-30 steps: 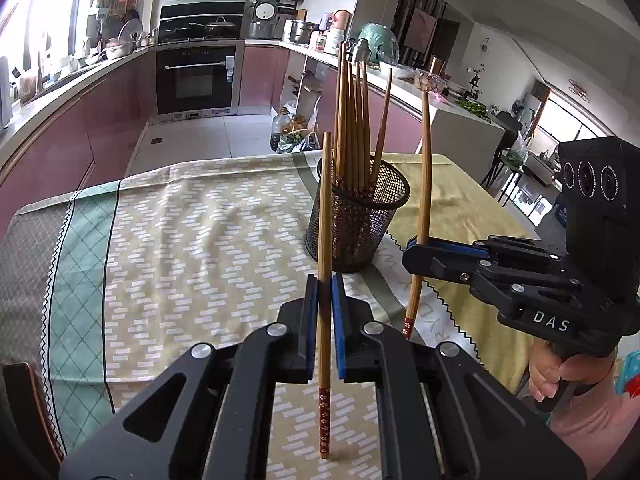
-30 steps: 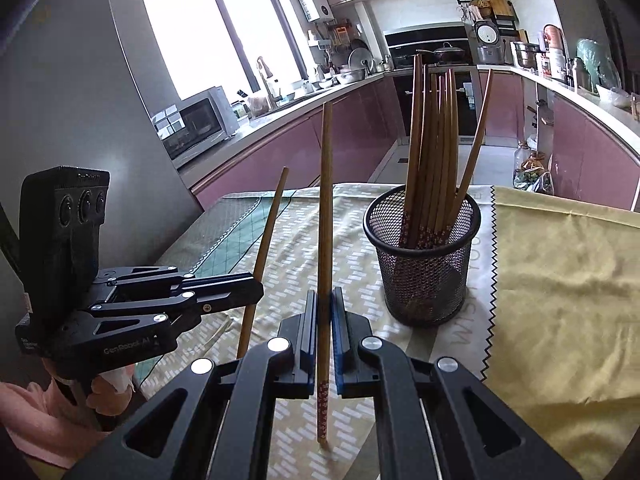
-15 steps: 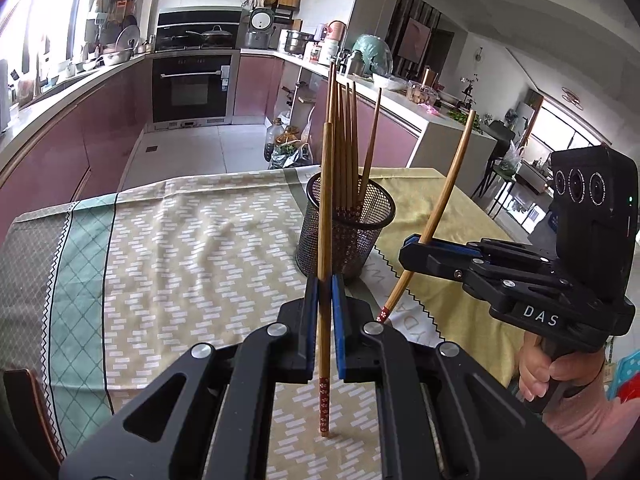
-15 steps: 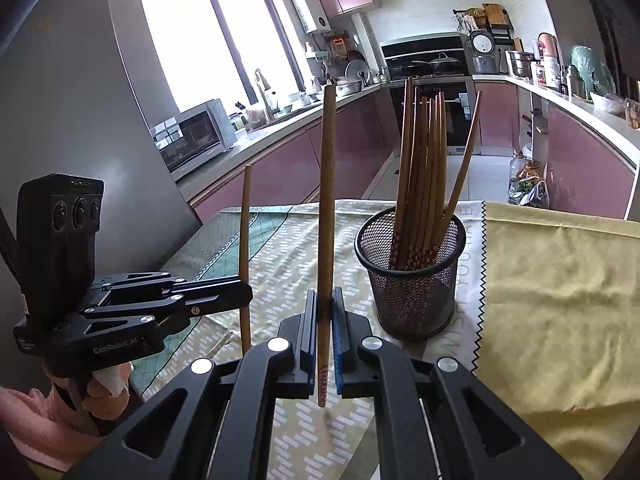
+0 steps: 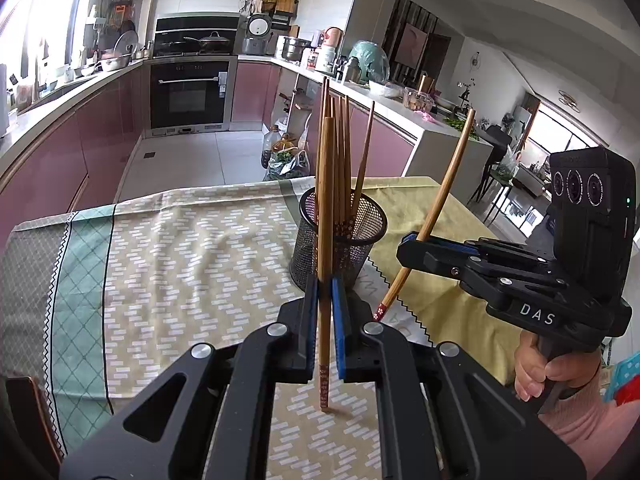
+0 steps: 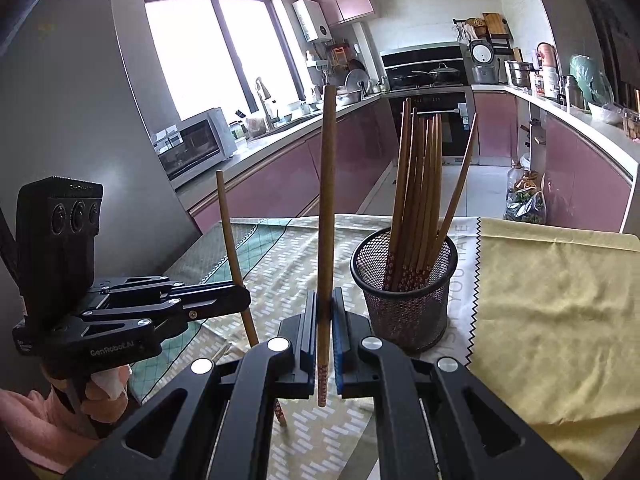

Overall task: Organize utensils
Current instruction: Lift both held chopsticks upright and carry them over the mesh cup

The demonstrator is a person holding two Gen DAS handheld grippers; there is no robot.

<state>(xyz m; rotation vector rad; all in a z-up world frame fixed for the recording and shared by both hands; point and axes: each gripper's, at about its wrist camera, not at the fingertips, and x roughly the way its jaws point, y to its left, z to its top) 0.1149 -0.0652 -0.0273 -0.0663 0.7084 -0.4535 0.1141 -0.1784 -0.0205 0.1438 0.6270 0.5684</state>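
Note:
A black mesh cup (image 5: 338, 248) holding several wooden chopsticks (image 5: 340, 160) stands on the tablecloth; it also shows in the right wrist view (image 6: 404, 296). My left gripper (image 5: 325, 320) is shut on one upright chopstick (image 5: 325, 220) whose patterned tip touches the cloth. My right gripper (image 6: 326, 340) is shut on another upright chopstick (image 6: 326, 208), tip just above the cloth. The right gripper (image 5: 404, 246) shows in the left wrist view with its chopstick (image 5: 440, 200) tilted, right of the cup. The left gripper (image 6: 242, 300) shows in the right wrist view, left of the cup.
The table carries a patterned beige and green cloth (image 5: 180, 248) and a yellow cloth (image 6: 560, 320) on the right. Another chopstick (image 6: 222, 354) lies on the cloth near the left gripper. Kitchen counters and an oven (image 5: 192, 92) stand behind the table.
Both grippers have drawn back and risen a little from the cup. The right gripper's chopstick has tilted in the left view, and the left gripper's chopstick now leans the other way in the right view.

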